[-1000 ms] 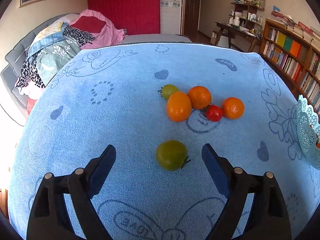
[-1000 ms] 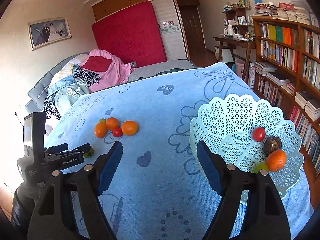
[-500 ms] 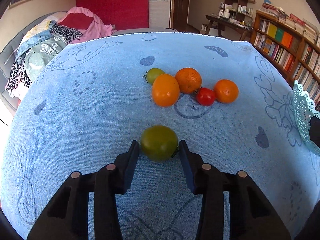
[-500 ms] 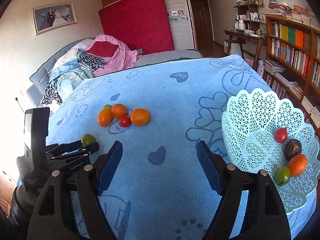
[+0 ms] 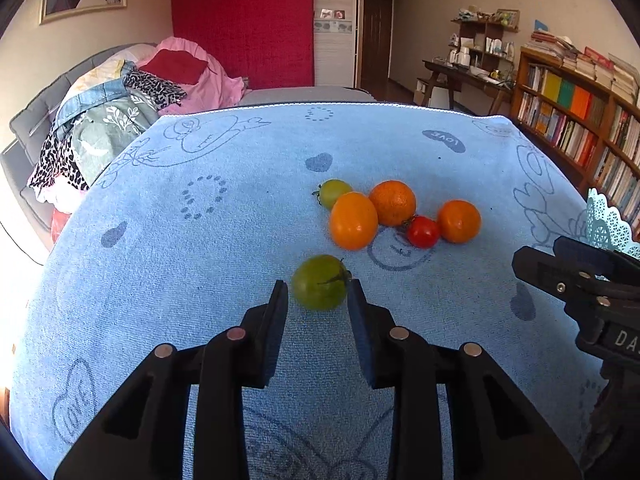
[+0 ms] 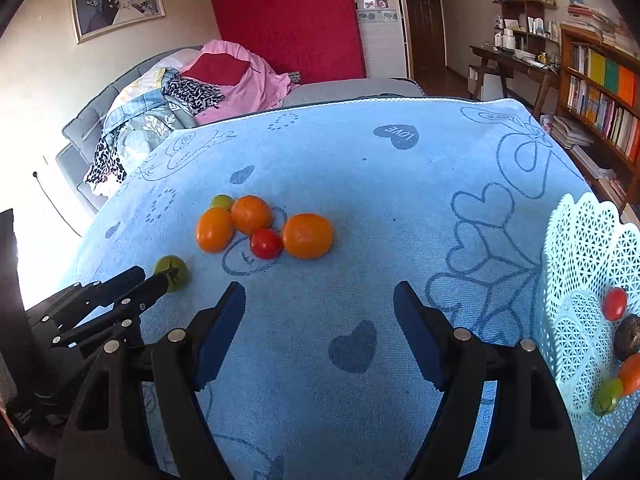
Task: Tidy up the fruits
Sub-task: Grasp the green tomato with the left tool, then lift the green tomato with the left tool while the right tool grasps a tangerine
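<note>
My left gripper is shut on a green tomato, held at its fingertips just above the blue cloth; it also shows in the right wrist view. Beyond it lies a cluster: a small green tomato, an orange tomato, two oranges and a red tomato. My right gripper is open and empty above the cloth, right of the cluster. The white lattice basket at the right holds several fruits.
The table is covered by a blue towel. A sofa with piled clothes stands behind on the left. Bookshelves stand on the right. The right gripper's body shows at the right of the left wrist view.
My left gripper closed on the green tomato and raised it slightly. My right gripper moved left, away from the basket, toward the fruit cluster, and stayed open.
</note>
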Available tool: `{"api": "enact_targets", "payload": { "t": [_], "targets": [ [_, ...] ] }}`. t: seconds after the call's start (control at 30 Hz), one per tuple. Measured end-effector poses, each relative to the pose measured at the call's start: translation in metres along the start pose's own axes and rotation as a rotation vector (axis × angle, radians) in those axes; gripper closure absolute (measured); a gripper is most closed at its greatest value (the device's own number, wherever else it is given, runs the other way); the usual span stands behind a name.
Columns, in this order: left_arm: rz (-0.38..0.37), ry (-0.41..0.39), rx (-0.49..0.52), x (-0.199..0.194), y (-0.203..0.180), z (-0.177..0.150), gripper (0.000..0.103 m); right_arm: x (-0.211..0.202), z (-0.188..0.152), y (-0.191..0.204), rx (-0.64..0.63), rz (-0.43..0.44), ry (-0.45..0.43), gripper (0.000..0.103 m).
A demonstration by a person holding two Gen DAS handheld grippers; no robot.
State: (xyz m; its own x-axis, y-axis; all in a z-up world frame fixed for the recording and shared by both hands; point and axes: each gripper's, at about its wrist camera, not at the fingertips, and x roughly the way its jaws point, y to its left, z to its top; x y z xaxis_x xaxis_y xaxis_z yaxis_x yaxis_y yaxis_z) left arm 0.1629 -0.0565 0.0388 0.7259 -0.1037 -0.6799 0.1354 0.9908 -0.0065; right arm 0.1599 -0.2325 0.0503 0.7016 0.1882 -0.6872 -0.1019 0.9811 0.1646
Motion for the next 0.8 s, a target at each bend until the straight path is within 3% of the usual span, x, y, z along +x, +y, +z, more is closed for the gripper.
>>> {"api": "enact_targets", "payload": {
  "t": [0.27,0.4,0.47,0.53,0.8],
  "targets": [
    [-0.030,0.011,-0.045,0.000,0.009,0.000,0.071,0.043,0.015,0.003,-0.006,-0.020,0.032,0.027],
    [-0.046,0.013,-0.052,-0.001,0.009,-0.001,0.070,0.062,0.021,0.000,0.028,0.011,0.065,0.042],
    [-0.059,0.018,-0.059,0.000,0.009,-0.001,0.066,0.069,0.023,-0.002,0.039,0.023,0.077,0.047],
    [-0.083,0.033,-0.068,0.002,0.010,-0.002,0.043,0.072,0.025,-0.002,0.041,0.023,0.077,0.049],
    [-0.119,0.077,-0.074,0.014,0.003,-0.005,0.042,0.079,0.032,-0.009,0.066,0.042,0.059,0.049]
  ]
}}
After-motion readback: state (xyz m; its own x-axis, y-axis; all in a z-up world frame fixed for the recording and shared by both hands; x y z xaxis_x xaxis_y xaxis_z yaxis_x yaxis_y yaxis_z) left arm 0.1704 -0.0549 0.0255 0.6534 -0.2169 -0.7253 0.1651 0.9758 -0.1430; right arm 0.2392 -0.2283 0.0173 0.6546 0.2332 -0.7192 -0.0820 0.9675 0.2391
